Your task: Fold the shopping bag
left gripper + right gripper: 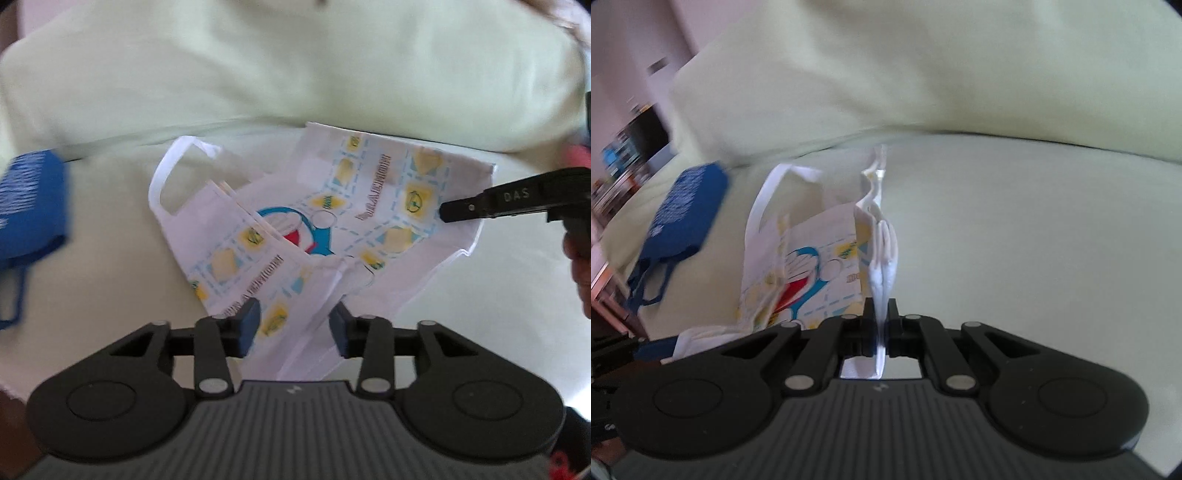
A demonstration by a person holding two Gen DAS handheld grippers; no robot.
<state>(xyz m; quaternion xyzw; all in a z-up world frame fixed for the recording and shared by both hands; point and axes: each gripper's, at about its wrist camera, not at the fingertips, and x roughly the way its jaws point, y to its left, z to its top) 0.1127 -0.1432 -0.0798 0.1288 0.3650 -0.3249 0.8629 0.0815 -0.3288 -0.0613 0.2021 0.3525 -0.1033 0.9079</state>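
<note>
A white shopping bag printed with a blue cartoon figure and yellow squares lies partly folded on a pale green sofa seat, its white handle loop toward the back left. My left gripper is open, its blue pads either side of the bag's near edge, which runs between them. My right gripper is shut on the bag's edge, several layers standing up between its fingers. In the left wrist view the right gripper reaches in from the right onto the bag's side.
A blue bag with loop handles lies at the left of the seat, also the blue bag in the right wrist view. The sofa backrest rises behind. A hand shows at the right edge. Shelves stand far left.
</note>
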